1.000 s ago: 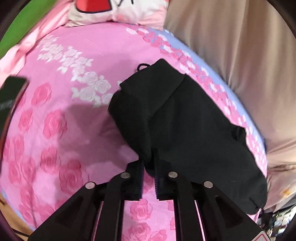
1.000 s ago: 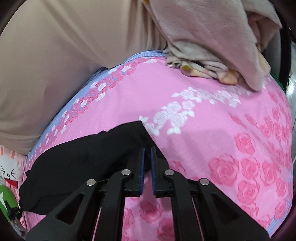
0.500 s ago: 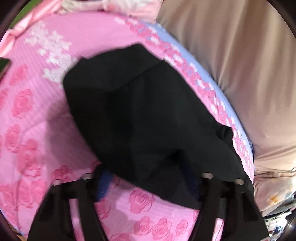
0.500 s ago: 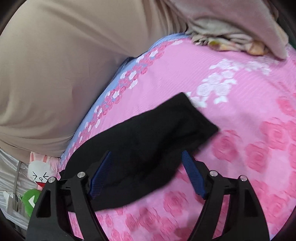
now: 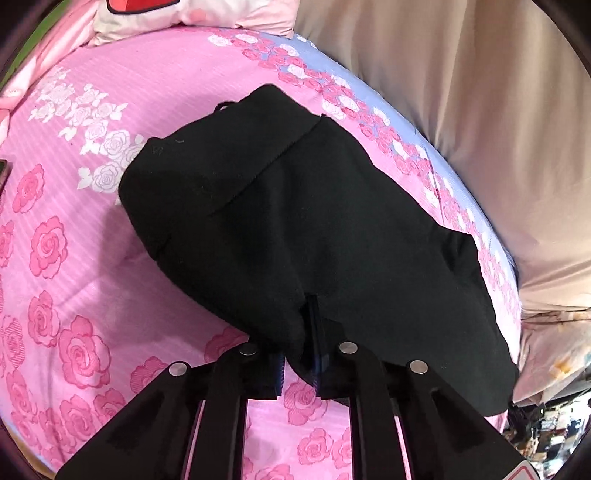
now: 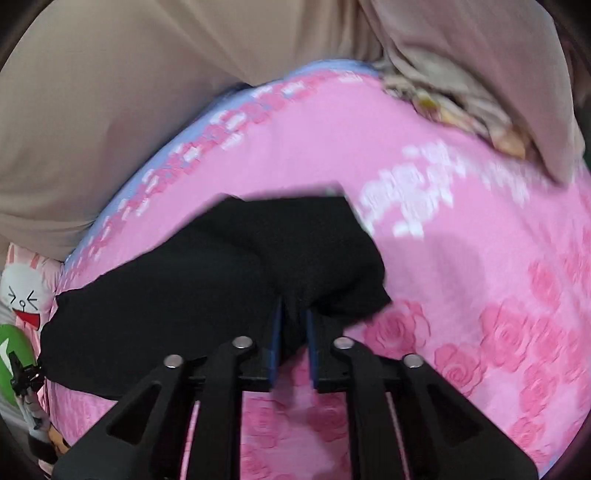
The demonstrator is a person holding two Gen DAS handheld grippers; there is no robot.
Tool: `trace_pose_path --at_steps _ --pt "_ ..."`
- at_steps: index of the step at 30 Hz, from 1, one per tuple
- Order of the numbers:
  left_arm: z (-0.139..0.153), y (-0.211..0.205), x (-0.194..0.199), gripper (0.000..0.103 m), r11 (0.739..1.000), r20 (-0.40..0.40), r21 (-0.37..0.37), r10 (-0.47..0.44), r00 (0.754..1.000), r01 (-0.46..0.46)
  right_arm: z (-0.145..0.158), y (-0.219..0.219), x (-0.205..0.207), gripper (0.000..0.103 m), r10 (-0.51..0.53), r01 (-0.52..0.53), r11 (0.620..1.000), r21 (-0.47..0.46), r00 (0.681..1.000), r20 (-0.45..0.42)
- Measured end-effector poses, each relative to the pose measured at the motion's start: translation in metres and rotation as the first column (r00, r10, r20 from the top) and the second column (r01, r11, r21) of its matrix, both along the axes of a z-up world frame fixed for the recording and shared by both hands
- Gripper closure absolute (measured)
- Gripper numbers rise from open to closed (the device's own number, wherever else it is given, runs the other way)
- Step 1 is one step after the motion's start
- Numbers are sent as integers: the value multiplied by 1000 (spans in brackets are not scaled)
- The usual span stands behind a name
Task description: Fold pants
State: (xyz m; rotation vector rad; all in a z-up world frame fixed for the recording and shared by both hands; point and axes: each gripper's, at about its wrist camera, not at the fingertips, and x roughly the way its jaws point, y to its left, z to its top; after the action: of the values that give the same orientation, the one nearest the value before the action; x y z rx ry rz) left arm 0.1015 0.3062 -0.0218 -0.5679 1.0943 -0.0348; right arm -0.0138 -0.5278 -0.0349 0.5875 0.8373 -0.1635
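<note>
The black pants (image 5: 295, 229) lie folded in a thick bundle on the pink rose bedsheet (image 5: 66, 280). My left gripper (image 5: 301, 354) is shut on the near edge of the pants, with fabric bunched between its fingers. In the right wrist view the pants (image 6: 192, 288) stretch to the left, and my right gripper (image 6: 293, 332) is shut on a fold of their near edge. That view is blurred.
A beige curtain (image 5: 461, 110) hangs along the far side of the bed. A pink pillow (image 5: 192, 14) lies at the head. Crumpled beige cloth (image 6: 480, 92) is piled at the other end. A cartoon rabbit cushion (image 6: 26, 295) sits at the left.
Both grippers were shut on the pants a second ago, opened wide half a second ago, and are now shut on the thicker folded edge. The pants lie folded over more compactly.
</note>
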Motion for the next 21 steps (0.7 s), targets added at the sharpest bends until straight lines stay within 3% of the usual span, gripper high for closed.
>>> trace_pose_path --at_steps 3,6,9,13,14,16,17,18,19,20,21 --pt "6 -7 -2 85 997 3 83 2 1000 -2 9 2 -11 78 -19 19 1000 9 999 38" --pt "16 -11 -16 82 986 35 166 6 999 -11 16 1 -21 53 -44 44 999 -11 998 44" --pt "27 -19 -33 82 976 71 217 3 997 -18 24 -8 -37 48 -75 78 995 -57 996 57" --pt "50 -58 -51 83 958 145 283 -85 986 41 26 -23 -30 25 -104 107 993 -52 993 59" --pt "56 -69 -51 83 957 162 283 -109 981 59 23 -27 -24 24 -103 105 994 -41 993 57" --pt "63 -94 -50 69 955 192 277 -161 968 104 14 -26 -2 24 -75 76 997 -32 997 32" --pt "64 -104 -48 69 953 197 280 -178 964 119 9 -23 7 36 -54 55 998 -39 998 14" --pt "64 -116 -46 69 946 198 296 -198 960 134 6 -18 16 67 -28 27 998 -51 1000 -13" --pt "62 -132 -43 69 932 192 331 -222 956 150 8 -11 23 82 4 -5 998 -56 1000 -21" --pt "61 -144 -41 69 920 186 358 -237 954 159 22 -4 21 96 16 -15 996 -90 1000 11" --pt "60 -154 -40 69 907 180 384 -256 950 171 42 3 13 97 16 -7 991 -134 997 69"
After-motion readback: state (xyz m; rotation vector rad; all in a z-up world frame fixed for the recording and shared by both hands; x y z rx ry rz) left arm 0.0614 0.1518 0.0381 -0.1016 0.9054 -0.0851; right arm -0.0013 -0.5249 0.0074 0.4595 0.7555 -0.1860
